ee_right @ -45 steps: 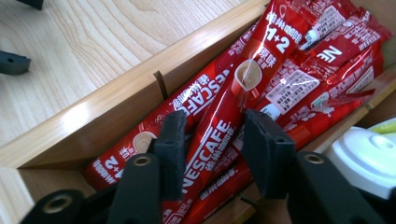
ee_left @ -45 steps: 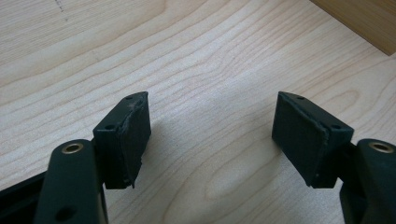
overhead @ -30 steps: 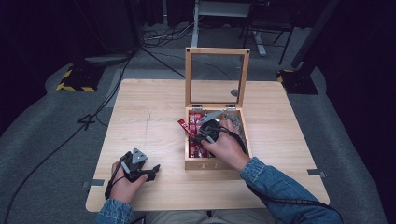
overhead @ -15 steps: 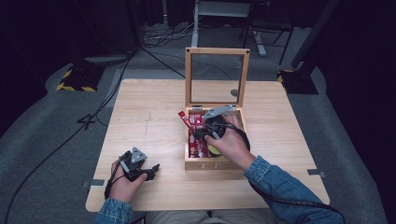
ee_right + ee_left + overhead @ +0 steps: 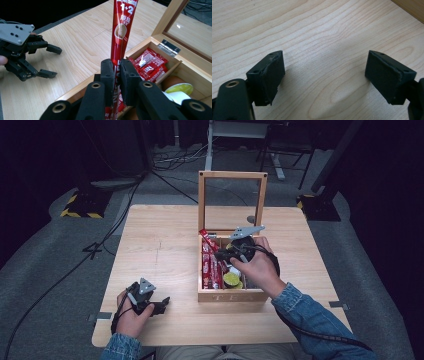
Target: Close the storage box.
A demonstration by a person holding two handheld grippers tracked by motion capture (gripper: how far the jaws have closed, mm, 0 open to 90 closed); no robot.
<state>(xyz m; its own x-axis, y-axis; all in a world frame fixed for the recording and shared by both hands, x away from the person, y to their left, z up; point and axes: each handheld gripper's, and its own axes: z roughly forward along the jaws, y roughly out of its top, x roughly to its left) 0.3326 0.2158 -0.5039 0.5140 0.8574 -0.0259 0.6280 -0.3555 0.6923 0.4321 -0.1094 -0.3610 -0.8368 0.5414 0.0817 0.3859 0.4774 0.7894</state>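
Light wooden counter [image 5: 165, 245] on grey floor

A wooden tea box [image 5: 231, 295] with its glass lid upright stands right of centre; the left gripper [image 5: 161, 305] rests near the front-left edge.

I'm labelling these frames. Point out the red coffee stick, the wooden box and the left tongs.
red coffee stick [image 5: 121, 37], right gripper view, printed middle.
wooden box [image 5: 231, 296], high view, front wall.
left tongs [image 5: 324, 75], left gripper view, between fingertips.
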